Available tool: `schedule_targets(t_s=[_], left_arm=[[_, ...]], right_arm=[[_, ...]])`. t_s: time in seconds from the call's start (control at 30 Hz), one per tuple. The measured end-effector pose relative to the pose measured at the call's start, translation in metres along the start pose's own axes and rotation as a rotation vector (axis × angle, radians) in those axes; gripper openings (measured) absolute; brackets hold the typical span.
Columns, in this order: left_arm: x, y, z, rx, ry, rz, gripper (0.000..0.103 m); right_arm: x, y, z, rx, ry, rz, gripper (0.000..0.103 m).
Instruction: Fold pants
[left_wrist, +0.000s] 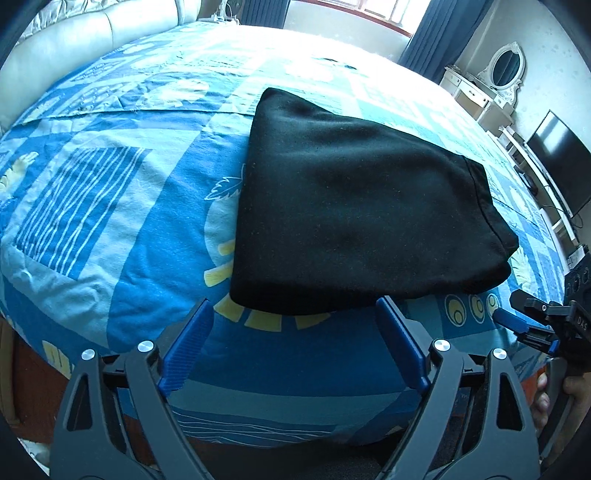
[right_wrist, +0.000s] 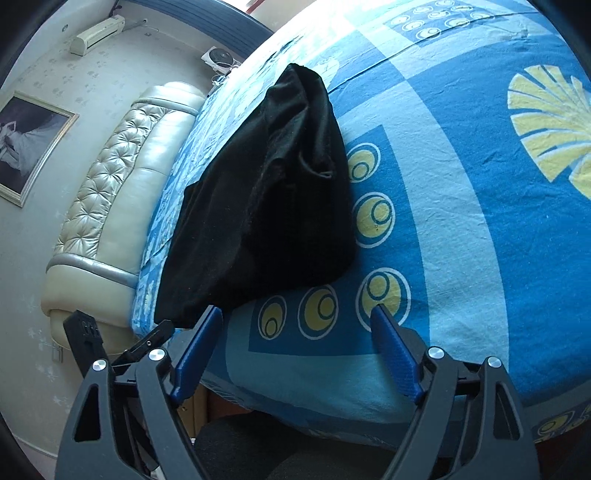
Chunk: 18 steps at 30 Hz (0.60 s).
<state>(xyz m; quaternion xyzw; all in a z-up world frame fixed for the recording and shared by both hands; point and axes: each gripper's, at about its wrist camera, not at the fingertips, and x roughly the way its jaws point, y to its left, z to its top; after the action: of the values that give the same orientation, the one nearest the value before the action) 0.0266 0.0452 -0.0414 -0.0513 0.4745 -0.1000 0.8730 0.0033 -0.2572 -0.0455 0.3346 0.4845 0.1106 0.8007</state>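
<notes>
Blue patterned bedsheet (left_wrist: 110, 206), folded black pants (left_wrist: 354, 206) lying flat, left tongs (left_wrist: 295, 314) and right tongs (right_wrist: 295, 317) tilted downward, both spread wide, empty.

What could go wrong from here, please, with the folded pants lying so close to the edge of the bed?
1. The black pants lie near the bed edge; a nudge from the open left gripper might drag them off.
2. In the right wrist view the stack's far end bulges loosely, so layers could slump apart.
3. The right gripper, open and close by, could snag the near corner.

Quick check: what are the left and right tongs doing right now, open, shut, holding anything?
Left tongs: open, empty, just short of the folded black pants.
Right tongs: open, holding nothing.
</notes>
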Motion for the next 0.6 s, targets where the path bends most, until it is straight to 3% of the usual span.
schedule_targets(t_s=[0.17, 0.27, 0.4, 0.6], left_arm=[[-0.013, 0.001, -0.011, -0.027, -0.051, 0.046, 0.092], [-0.019, -0.003, -0.014, -0.020, -0.076, 0.053, 0.092], [-0.024, -0.012, -0.017, 0.022, -0.111, 0.054, 0.092], [-0.024, -0.021, -0.018, 0.061, -0.133, 0.068, 0.092]], right_arm=[[0.003, 0.026, -0.013, -0.133, -0.078, -0.236, 0.082], [0.005, 0.042, -0.021, -0.220, -0.138, -0.329, 0.082], [0.008, 0.059, -0.029, -0.292, -0.195, -0.385, 0.082], [0.012, 0.073, -0.034, -0.350, -0.207, -0.435, 0.082]])
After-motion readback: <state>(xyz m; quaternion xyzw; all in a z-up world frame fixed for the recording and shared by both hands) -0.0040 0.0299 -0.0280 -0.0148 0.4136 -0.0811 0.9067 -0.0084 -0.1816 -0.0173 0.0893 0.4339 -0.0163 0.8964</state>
